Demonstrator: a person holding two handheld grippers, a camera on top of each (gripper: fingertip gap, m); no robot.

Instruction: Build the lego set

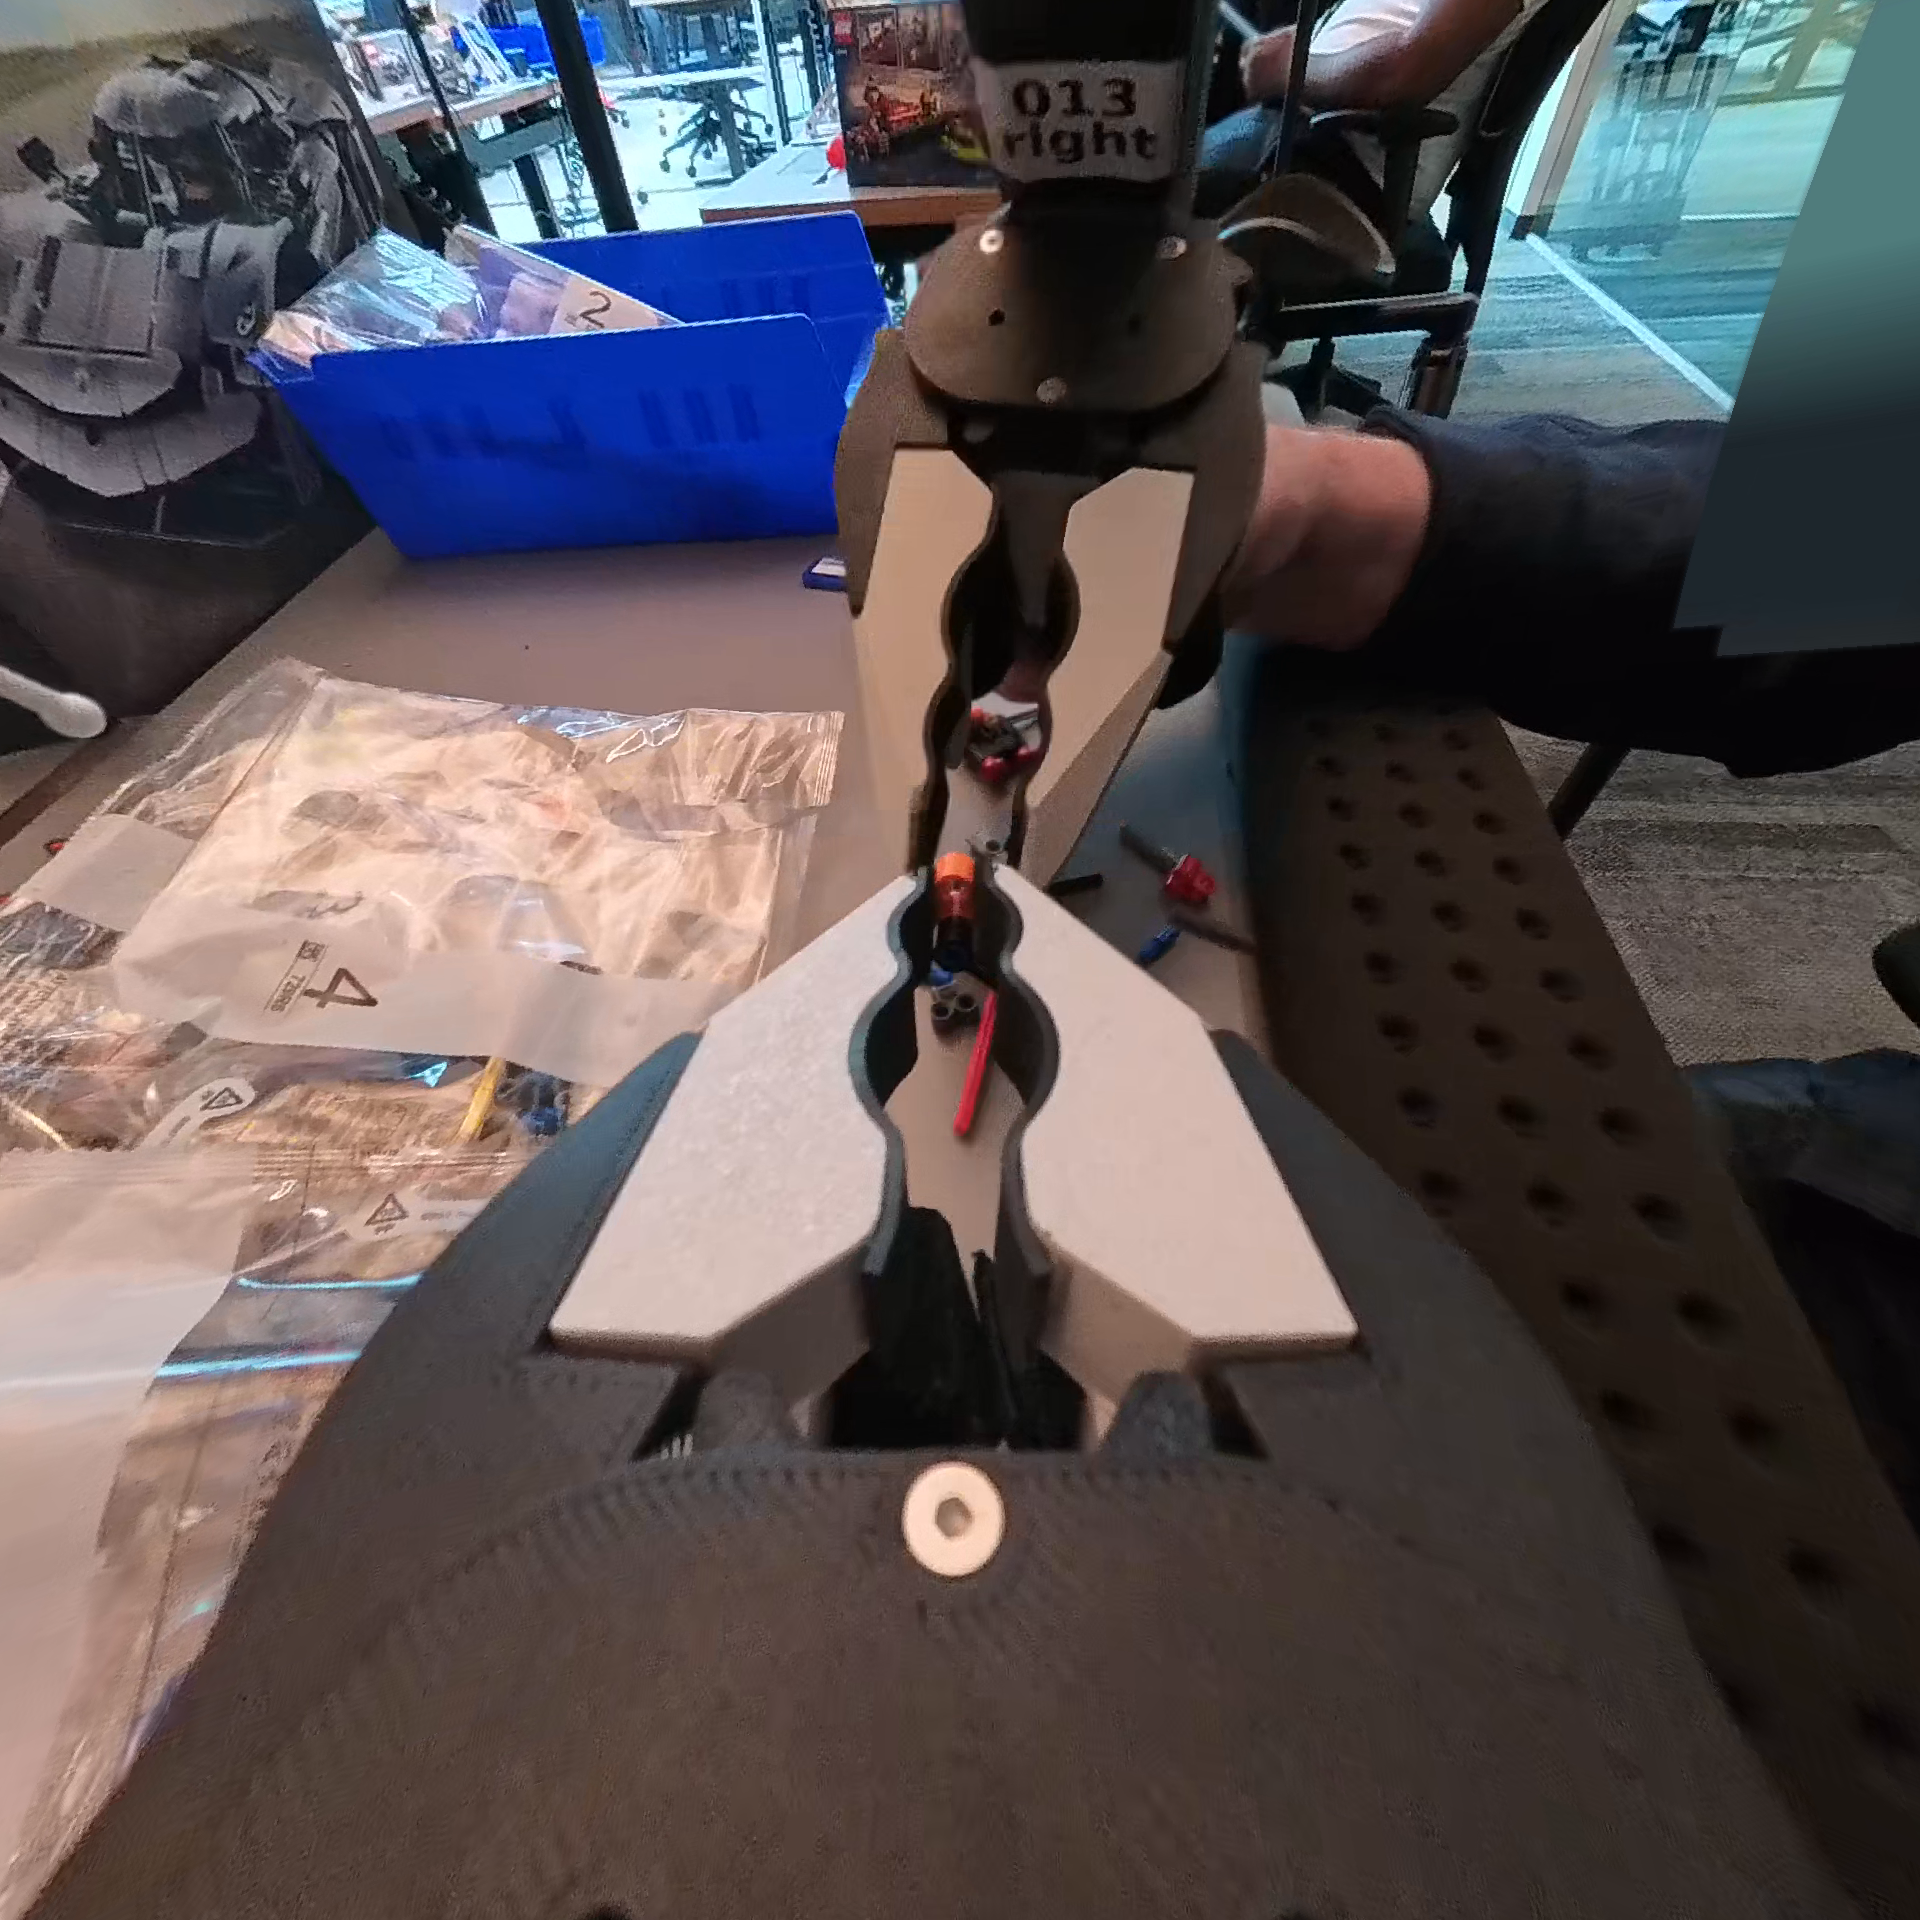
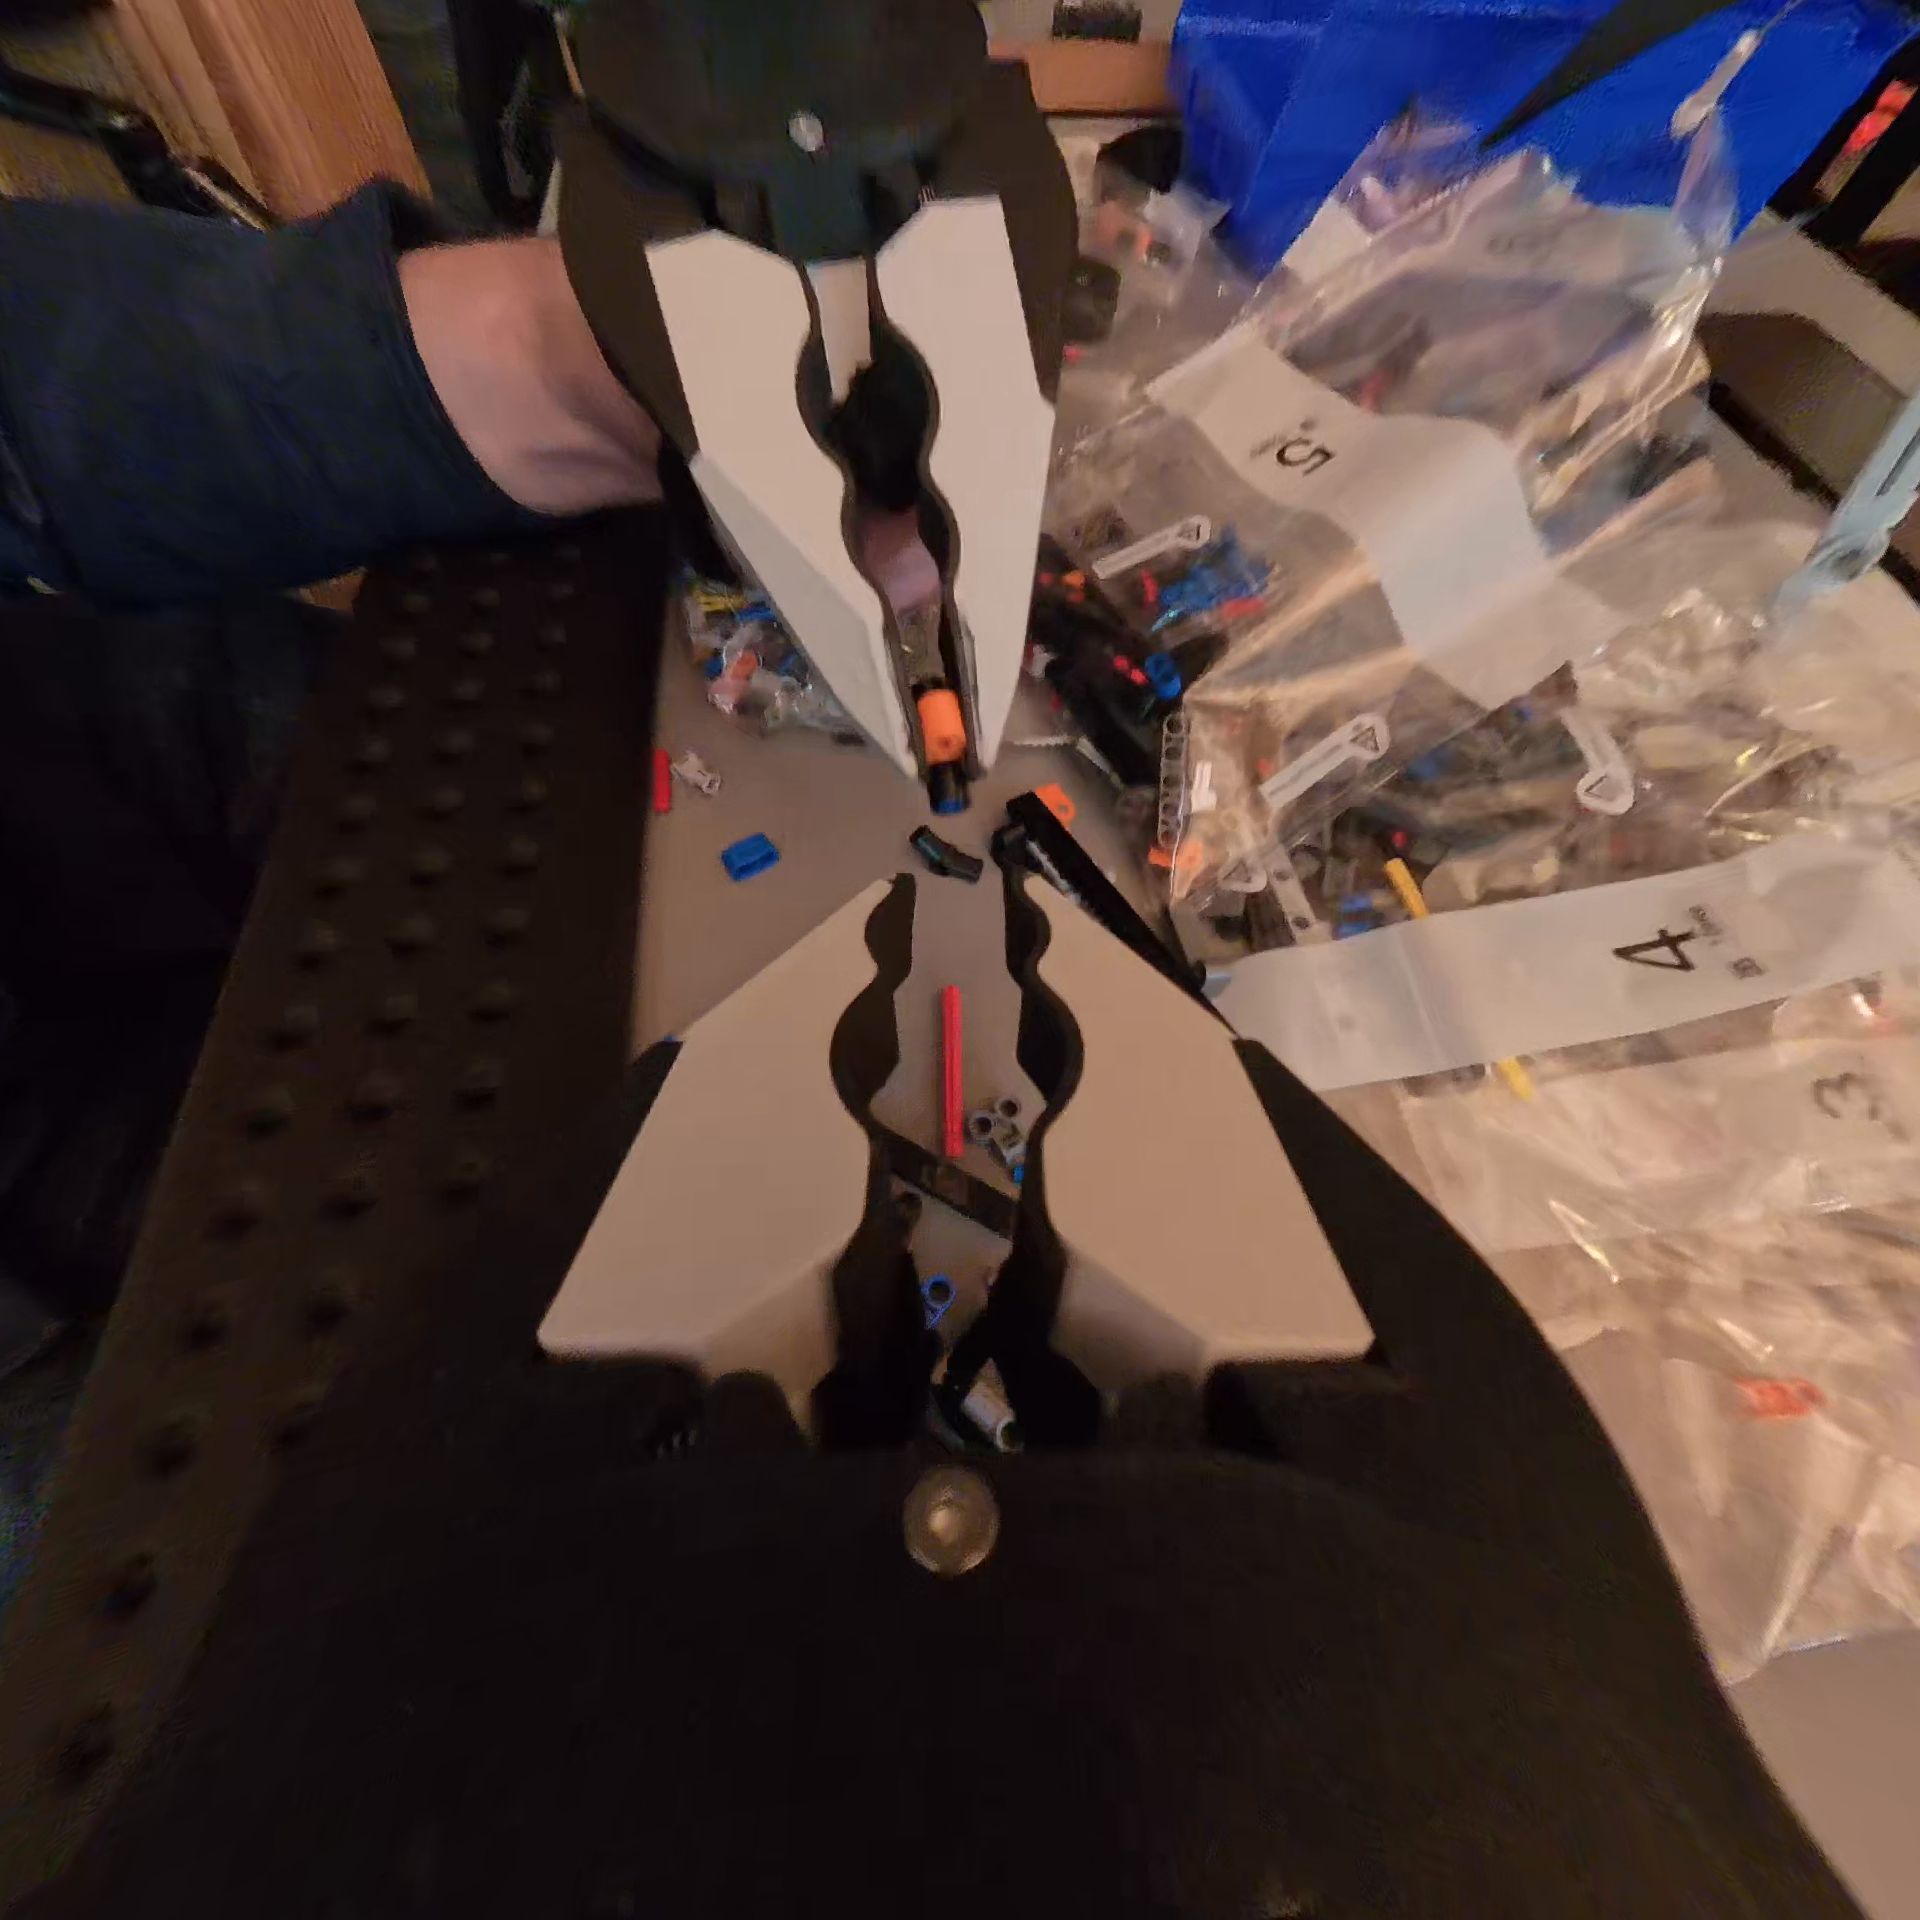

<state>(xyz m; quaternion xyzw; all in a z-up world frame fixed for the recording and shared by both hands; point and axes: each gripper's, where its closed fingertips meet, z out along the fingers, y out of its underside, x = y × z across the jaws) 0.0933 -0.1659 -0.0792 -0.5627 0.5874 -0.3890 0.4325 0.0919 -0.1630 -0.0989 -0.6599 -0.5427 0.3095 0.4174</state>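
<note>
The grey desk (image 2: 790, 935) was the biggest thing, and much of it was hidden under clear bags of lego parts (image 2: 1558, 727). A blue bin (image 1: 582, 447) stood at the far side with more bags in it. A black chair back full of holes (image 1: 1507, 1039) was beside the desk. The left hand-held gripper (image 2: 951, 774) was clamped on a small orange and black lego piece (image 2: 940, 727), but its fingers hid most of the piece. The right hand-held gripper (image 2: 956, 883) pointed at it from just across, with its tips a little apart and nothing between them. A thin red rod (image 2: 951, 1070) and a small grey piece (image 2: 997, 1122) lay on the desk. A tiny blue piece (image 2: 750, 856) lay nearby.
</note>
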